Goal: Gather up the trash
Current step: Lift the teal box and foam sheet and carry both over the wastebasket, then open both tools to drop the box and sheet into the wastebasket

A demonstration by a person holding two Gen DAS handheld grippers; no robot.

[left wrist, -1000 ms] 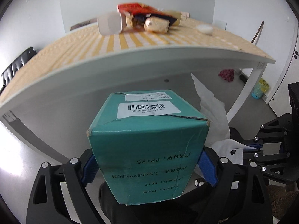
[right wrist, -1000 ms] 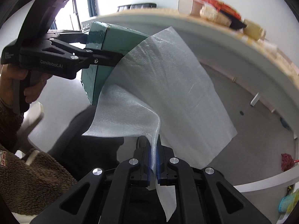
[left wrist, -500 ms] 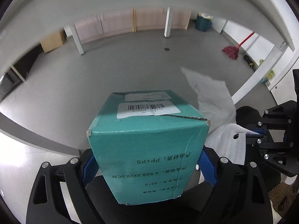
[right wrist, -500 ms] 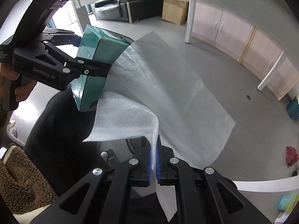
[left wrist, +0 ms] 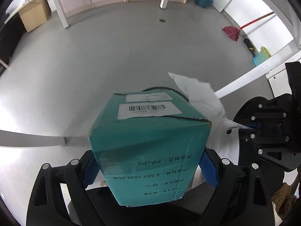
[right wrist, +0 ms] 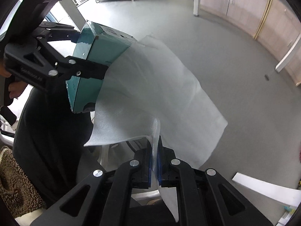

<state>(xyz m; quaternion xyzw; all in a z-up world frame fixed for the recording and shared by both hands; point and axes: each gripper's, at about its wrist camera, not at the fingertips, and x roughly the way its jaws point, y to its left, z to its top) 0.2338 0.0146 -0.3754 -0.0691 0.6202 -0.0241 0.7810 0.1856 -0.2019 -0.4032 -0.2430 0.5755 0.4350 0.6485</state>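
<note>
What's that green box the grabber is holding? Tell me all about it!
The teal cardboard box is long, with scuffed, dented corners. A white barcode label and a second sticker sit on its end; black print, upside down, reads PP+PS. The left gripper clamps its sides between blue pads, holding it in the air above the grey floor. The white foam sheet drapes against one side.

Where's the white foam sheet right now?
The white foam sheet is pinched in the right gripper, draping against the teal box held by the left gripper, above the grey floor.
</note>
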